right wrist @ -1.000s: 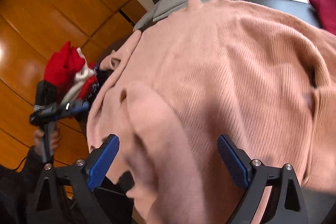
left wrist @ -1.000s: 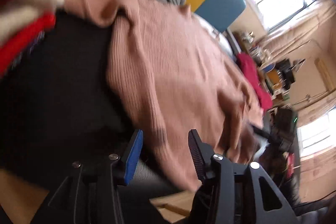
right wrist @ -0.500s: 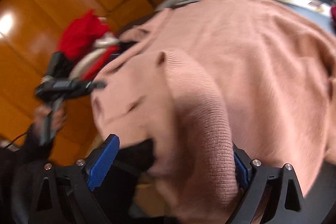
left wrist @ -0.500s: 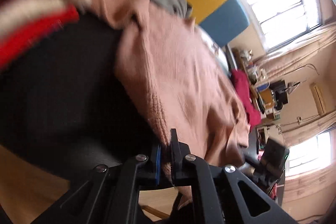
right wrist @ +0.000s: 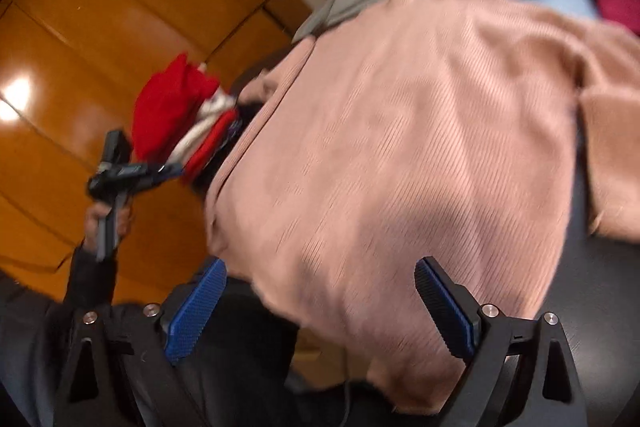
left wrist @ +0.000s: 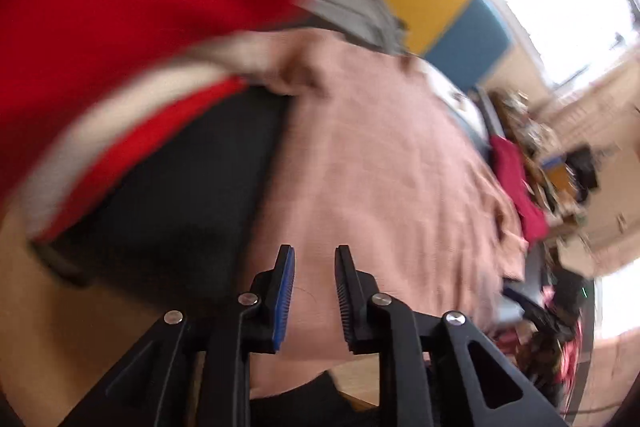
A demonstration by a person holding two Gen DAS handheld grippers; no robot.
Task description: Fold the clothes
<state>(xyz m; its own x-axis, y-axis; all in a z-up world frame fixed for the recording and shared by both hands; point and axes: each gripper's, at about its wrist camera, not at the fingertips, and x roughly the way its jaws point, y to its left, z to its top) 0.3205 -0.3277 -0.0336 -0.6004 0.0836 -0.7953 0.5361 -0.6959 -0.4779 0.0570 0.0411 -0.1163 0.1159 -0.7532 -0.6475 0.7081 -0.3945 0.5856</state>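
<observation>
Pink ribbed knit fills most of the left wrist view: the pink sweater (left wrist: 380, 187) lies spread over a dark table (left wrist: 180, 195), with its near hem hanging over the edge. The left gripper (left wrist: 314, 291) hovers just above this hem. Its jaws have just been opening again and now stand a little apart; the knit is seen behind the gap, but the pads do not seem to press on it. A red and white garment (left wrist: 120, 39) lies blurred at the upper left, a grey garment (left wrist: 352, 15) beyond the sweater, and a dark red cloth (left wrist: 516, 183) further away.

From the right wrist view, the same sweater (right wrist: 420, 155) covers the table (right wrist: 600, 287), one sleeve folded out to the right. The right gripper (right wrist: 320, 307) has its jaws spread wide on both sides of the near hem, pinching nothing. At the left, a hand (right wrist: 106, 223) in a dark sleeve holds the left gripper (right wrist: 168, 169) near the red and white pile (right wrist: 176, 119).

The step in hand seems to be the laying flat of the sweater before the first fold. Probably the next move calls for each gripper to take a firm hold on the hem or a side, since the thick knit can slip easily from a shallow pinch.
</observation>
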